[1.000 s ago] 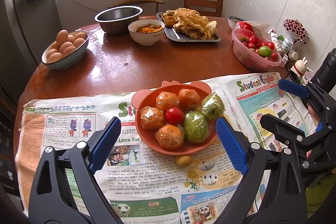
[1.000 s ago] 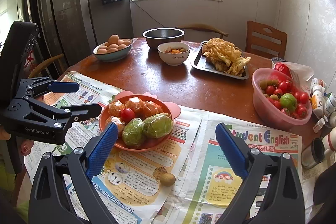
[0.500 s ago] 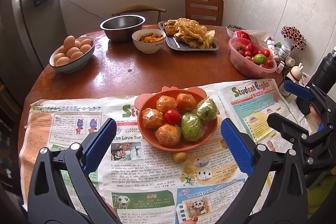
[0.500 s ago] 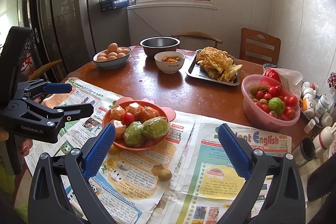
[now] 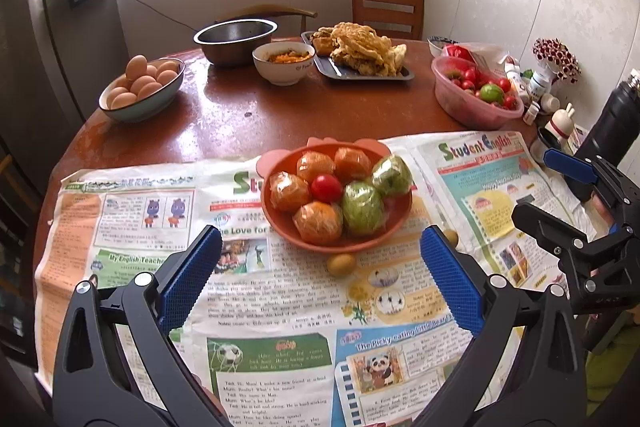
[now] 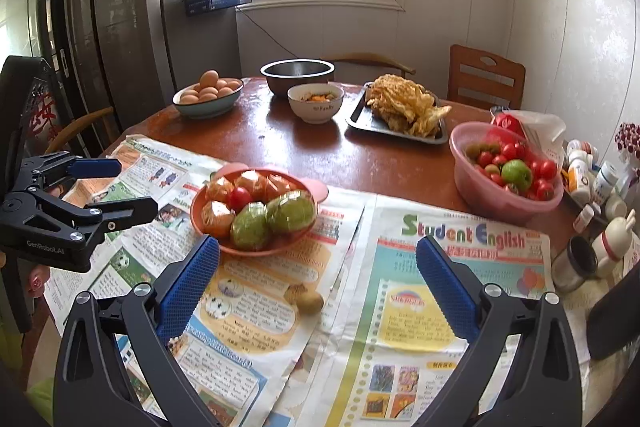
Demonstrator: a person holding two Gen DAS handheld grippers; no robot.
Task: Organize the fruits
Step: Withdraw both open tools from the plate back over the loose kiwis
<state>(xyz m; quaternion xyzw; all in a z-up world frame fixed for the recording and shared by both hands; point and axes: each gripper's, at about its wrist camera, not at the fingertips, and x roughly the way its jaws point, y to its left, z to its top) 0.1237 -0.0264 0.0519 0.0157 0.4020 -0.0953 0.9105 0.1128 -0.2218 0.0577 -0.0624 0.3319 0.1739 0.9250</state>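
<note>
Both grippers hang spread and empty over the newspaper (image 5: 280,299), their jaws having just been opening with nothing between them. Ahead of the left gripper (image 5: 320,279) sits the orange bowl (image 5: 280,223) of wrapped fruit; a loose kiwi (image 5: 341,264) lies between its jaws' line and the bowl. The right gripper (image 6: 318,281) faces the same kiwi (image 6: 310,301); the pink basin (image 6: 472,187) stands beyond to its right. A low, centred approach should keep the kiwi from rolling.

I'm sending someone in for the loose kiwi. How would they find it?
Start at the orange bowl on the newspaper. Just outside its near rim, a small brown kiwi lies on the print. Unlike the wrapped fruit in the bowl, it is bare, fuzzy and alone.
</note>
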